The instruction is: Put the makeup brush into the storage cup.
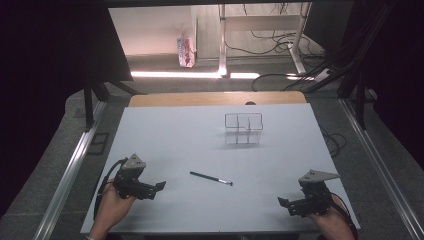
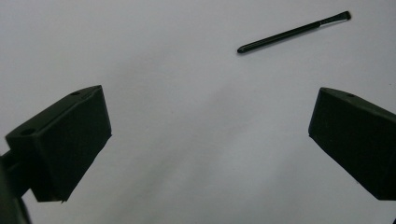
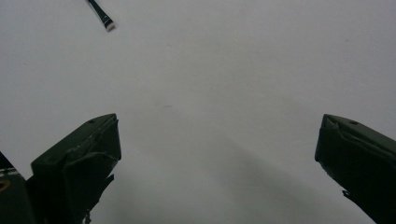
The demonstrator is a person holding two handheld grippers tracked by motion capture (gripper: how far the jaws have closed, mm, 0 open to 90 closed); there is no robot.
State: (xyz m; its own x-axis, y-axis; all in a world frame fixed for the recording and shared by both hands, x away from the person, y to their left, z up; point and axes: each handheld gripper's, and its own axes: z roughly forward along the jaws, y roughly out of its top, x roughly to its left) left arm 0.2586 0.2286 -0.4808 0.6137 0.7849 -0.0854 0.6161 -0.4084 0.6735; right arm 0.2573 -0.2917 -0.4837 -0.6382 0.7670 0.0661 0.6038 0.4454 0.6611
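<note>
The pen [image 1: 210,178] lies flat on the white worktop [image 1: 170,135], a little nearer the near edge than the far one, roughly midway between the side edges and touched by nothing. Near the near left corner the left gripper [image 1: 159,186] rests in a hand, jaws spread wide and empty, pointing towards the pen. Near the near right corner the right gripper [image 1: 281,202] sits likewise, jaws wide apart. Farther back, right of centre, stands a clear divided box [image 1: 243,128].
</note>
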